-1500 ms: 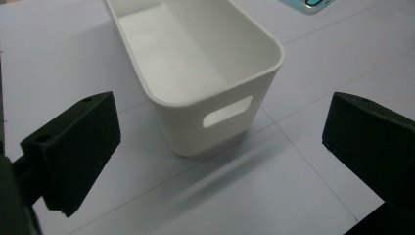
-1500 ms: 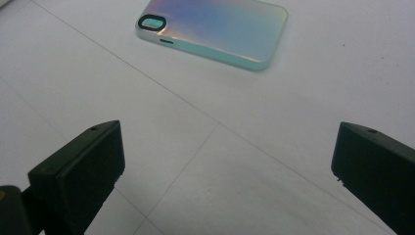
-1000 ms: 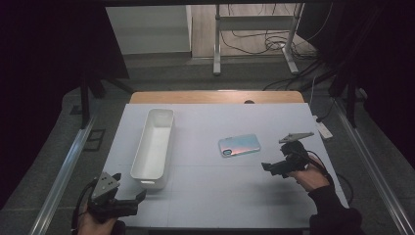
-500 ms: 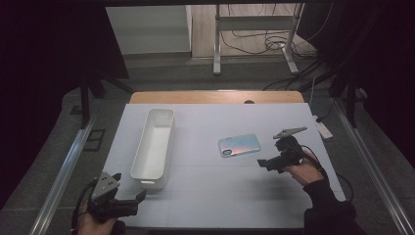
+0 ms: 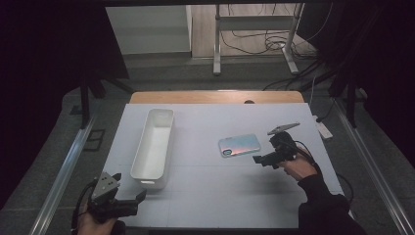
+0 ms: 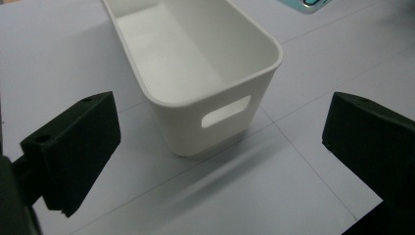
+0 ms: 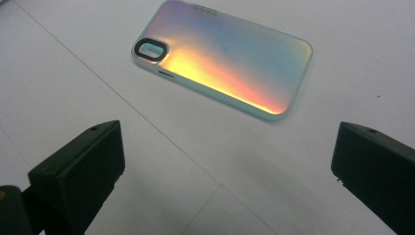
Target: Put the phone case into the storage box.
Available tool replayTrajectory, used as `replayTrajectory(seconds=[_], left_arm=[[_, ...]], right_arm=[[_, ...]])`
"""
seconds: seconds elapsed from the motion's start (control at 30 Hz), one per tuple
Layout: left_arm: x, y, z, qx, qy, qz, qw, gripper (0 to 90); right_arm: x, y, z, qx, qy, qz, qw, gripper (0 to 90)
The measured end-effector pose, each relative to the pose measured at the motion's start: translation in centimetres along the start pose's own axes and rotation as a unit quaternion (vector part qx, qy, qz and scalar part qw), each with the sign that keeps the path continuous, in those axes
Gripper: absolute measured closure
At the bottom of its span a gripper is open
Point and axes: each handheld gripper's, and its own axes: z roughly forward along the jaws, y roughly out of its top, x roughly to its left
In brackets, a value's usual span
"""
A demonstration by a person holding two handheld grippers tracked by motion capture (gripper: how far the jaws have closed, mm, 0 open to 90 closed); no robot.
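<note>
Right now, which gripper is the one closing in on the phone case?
The right gripper: its open jaws face the iridescent phone case just ahead. The left gripper sits by the white bin instead.

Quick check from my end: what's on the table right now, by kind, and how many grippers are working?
White bins: 1, the white bin, nothing in it.
Phone cases: 1, the iridescent phone case, flat on the table.
Grippers: 2, the left gripper and the right gripper, both open.
Total: 4.
</note>
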Motion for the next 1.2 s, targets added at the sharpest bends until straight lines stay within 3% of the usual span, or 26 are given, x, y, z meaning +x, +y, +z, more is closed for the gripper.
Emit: replayTrajectory(seconds=[1.2], left_arm=[[0.1,0.0,0.0,-0.001,-0.003,0.0,1.0,1.4]], right_arm=[[-0.8,3.7,3.6,0.027,-0.021,0.003,0.9994,0.0]])
